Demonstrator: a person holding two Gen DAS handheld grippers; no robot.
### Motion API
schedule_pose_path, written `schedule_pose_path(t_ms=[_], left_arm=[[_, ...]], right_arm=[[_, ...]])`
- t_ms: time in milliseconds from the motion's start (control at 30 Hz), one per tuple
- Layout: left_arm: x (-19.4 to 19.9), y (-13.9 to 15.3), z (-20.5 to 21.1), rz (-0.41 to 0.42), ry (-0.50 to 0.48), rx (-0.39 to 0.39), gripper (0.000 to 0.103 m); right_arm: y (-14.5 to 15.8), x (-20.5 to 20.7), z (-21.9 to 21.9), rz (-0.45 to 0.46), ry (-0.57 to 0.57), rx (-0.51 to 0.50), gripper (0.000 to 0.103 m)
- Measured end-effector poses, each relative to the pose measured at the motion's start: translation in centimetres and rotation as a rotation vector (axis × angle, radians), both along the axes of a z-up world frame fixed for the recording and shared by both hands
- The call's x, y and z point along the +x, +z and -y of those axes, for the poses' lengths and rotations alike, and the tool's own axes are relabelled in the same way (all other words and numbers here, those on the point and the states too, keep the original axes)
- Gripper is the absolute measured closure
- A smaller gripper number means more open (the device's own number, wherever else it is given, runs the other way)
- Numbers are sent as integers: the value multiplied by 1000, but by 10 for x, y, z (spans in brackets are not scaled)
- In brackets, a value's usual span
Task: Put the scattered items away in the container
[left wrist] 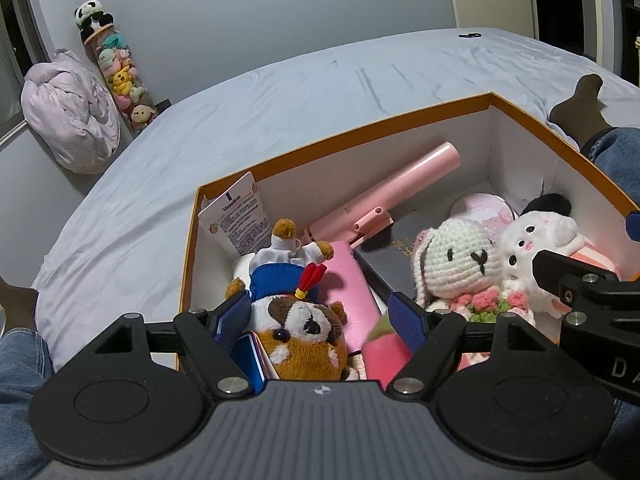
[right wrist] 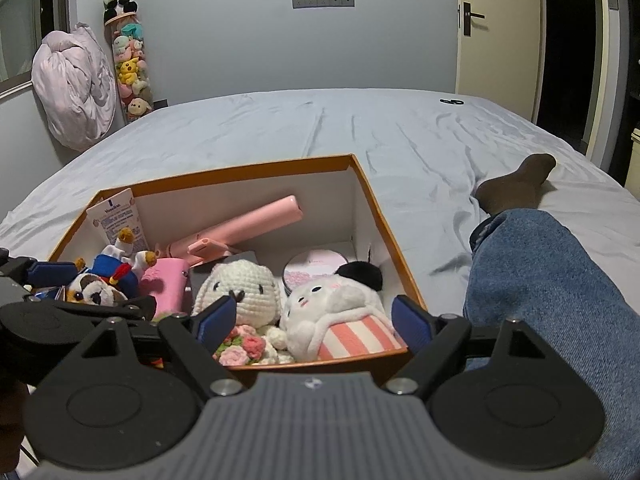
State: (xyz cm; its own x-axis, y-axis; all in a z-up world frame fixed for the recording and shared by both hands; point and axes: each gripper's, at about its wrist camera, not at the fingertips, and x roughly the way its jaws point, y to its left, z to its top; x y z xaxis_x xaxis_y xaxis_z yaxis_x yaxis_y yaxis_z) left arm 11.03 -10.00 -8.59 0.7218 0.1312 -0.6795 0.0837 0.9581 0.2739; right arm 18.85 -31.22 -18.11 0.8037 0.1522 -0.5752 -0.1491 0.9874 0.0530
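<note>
An orange-rimmed white box [left wrist: 344, 130] [right wrist: 372, 200] sits on the bed, full of items. My left gripper [left wrist: 316, 316] is open over its near left part, fingers either side of a brown-and-white plush dog in a blue outfit [left wrist: 300, 320] [right wrist: 96, 288] without clamping it. My right gripper [right wrist: 314, 318] is open above the near edge, over a white plush with a striped pink base [right wrist: 340, 320] [left wrist: 536, 248]. A crocheted white bunny with flowers [left wrist: 456, 260] [right wrist: 244, 284], a pink tube [left wrist: 400, 188] [right wrist: 256, 216], a Vaseline tube [left wrist: 240, 212] [right wrist: 116, 216], a pink case [left wrist: 352, 292] and a round tin [right wrist: 316, 264] lie inside.
The grey bedsheet [right wrist: 360, 132] spreads beyond the box. A person's jeans leg [right wrist: 560, 288] and socked foot [right wrist: 516, 184] lie right of the box. A small dark object [right wrist: 452, 101] lies far on the bed. A tube of plush toys [right wrist: 130, 64] and a pink bundle [right wrist: 72, 80] stand at the wall.
</note>
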Motion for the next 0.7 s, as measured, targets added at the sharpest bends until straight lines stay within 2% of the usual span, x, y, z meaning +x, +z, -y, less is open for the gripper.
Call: schedule_pose_path(t_ms=[700], left_arm=[[1, 0, -1, -14, -4, 3, 14]], right_arm=[[-1, 0, 0, -3, -2, -8, 16]])
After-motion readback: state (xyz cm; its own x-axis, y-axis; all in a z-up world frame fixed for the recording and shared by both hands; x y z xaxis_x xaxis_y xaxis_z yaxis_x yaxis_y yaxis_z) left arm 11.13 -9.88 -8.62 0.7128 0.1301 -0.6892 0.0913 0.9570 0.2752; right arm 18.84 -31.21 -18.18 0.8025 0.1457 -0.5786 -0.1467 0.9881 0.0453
